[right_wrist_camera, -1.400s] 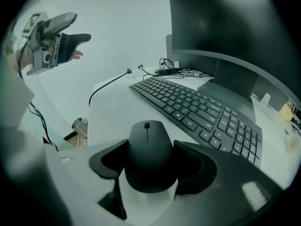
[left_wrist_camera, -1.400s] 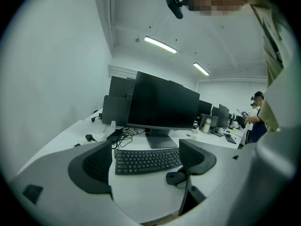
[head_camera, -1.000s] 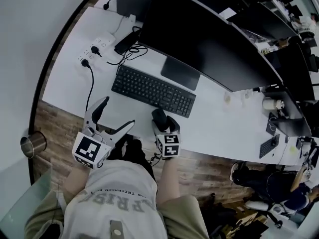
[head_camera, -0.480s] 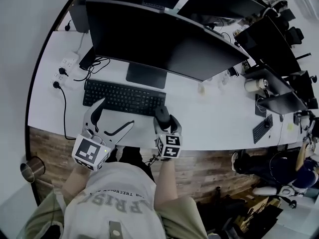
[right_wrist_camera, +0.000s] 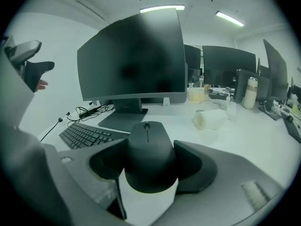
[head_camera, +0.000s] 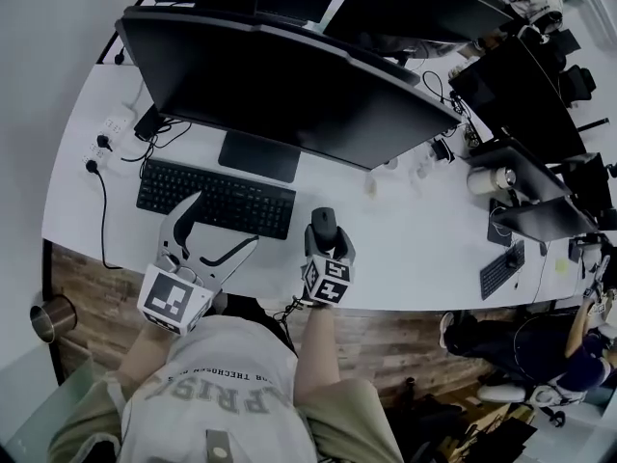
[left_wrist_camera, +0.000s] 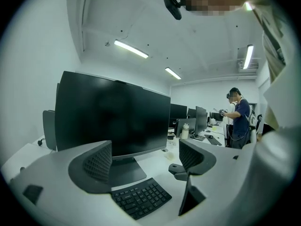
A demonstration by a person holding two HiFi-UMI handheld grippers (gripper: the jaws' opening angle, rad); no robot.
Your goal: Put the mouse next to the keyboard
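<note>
A black mouse (head_camera: 324,221) (right_wrist_camera: 149,155) sits between the jaws of my right gripper (head_camera: 325,233) (right_wrist_camera: 150,166), which is shut on its sides. It is over the white desk (head_camera: 405,244), just right of the black keyboard (head_camera: 214,198) (right_wrist_camera: 83,134) and near the front edge. Whether the mouse touches the desk I cannot tell. My left gripper (head_camera: 225,222) (left_wrist_camera: 143,161) is open and empty, hovering at the keyboard's (left_wrist_camera: 141,199) near edge.
A large dark monitor (head_camera: 280,85) stands behind the keyboard on a flat foot (head_camera: 257,155). A power strip with cables (head_camera: 108,135) lies far left. A pale roll (right_wrist_camera: 210,119) and a bottle (right_wrist_camera: 249,92) sit to the right. A metal cup (head_camera: 43,318) stands on the floor.
My right gripper has carried the mouse from the desk's front edge farther in, to the right of the keyboard. The left gripper has moved along with it. The head view has swung.
</note>
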